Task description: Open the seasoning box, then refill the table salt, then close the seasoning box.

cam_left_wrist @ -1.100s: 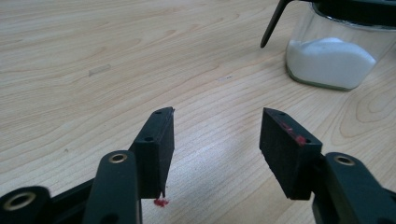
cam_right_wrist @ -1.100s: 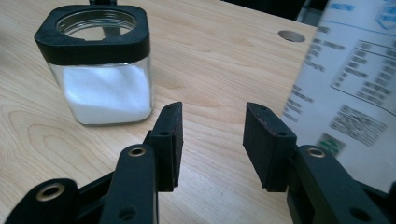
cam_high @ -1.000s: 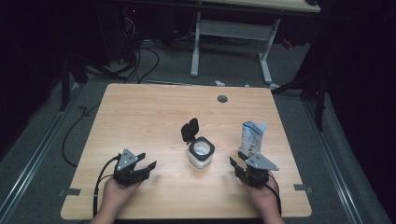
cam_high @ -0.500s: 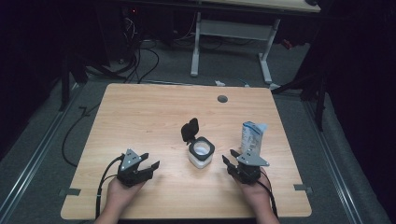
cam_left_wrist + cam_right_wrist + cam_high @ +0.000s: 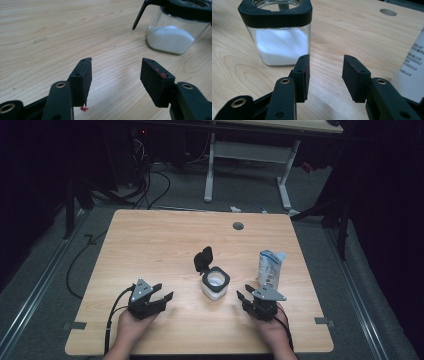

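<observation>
High view: wooden table (image 5: 150, 240) filled the middle of the frame, with a round cable hole (image 5: 238, 226) near its far edge. A glass jar (image 5: 215, 284) stood just below centre of the frame, a black collar round its mouth and its black lid (image 5: 203, 260) flipped up and back toward the upper left. White powder lay inside, filling roughly the lower half as seen through the glass in both gripper views. A white and blue carton (image 5: 270, 268) stood upright to the right of the jar, apart from it.

Left gripper (image 5: 159, 299) sat at lower left of the frame, held in a hand (image 5: 131, 330) rising from the bottom edge, a black cable trailing from it. Jaws spread, nothing between them. In the left gripper view, bare wood showed in the gap and the jar (image 5: 175, 35) stood at upper right, well clear of the tips.

Right gripper (image 5: 249, 299) sat at lower right, just below the carton and right of the jar, touching neither. Jaws spread, nothing pinched. In the right gripper view the jar (image 5: 278, 35) stood at upper left, near the left jaw tip, and the carton (image 5: 412, 65) ran along the right edge.
</observation>
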Demonstrator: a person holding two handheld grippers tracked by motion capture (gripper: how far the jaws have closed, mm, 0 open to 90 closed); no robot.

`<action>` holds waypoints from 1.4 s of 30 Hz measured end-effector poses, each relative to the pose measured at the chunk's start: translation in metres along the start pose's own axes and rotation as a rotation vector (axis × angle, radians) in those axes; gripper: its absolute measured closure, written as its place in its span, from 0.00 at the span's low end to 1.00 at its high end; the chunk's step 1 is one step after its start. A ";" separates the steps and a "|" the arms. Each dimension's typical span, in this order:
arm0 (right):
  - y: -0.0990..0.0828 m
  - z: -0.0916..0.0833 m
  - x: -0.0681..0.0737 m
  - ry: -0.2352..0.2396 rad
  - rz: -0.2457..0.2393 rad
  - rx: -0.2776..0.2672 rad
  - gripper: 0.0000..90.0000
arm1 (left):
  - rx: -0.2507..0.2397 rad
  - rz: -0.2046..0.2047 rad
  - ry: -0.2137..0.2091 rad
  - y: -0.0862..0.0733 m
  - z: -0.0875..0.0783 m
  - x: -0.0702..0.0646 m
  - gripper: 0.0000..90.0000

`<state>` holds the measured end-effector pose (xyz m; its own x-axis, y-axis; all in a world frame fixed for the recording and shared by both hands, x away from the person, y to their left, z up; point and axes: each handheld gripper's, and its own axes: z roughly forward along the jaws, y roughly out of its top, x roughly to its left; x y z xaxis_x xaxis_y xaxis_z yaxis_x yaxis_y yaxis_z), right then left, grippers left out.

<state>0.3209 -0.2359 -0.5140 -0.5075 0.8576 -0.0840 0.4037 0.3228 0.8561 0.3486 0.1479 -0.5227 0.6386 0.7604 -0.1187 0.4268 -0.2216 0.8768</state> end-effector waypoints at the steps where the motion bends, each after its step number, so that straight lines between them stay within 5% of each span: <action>1: 0.000 0.000 0.001 0.001 -0.001 0.008 0.64 | -0.003 -0.002 -0.001 0.001 0.000 0.000 0.48; 17: -0.003 0.001 0.008 0.015 0.004 0.011 0.70 | 0.012 0.016 0.012 0.013 0.016 -0.007 0.55; 42: 0.000 0.005 0.011 0.034 0.000 0.017 0.91 | -0.020 -0.040 -0.007 0.059 0.048 -0.020 0.91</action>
<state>0.3190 -0.2248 -0.5173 -0.5332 0.8434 -0.0664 0.4166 0.3301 0.8471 0.3918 0.0905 -0.4908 0.6257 0.7640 -0.1575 0.4394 -0.1784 0.8804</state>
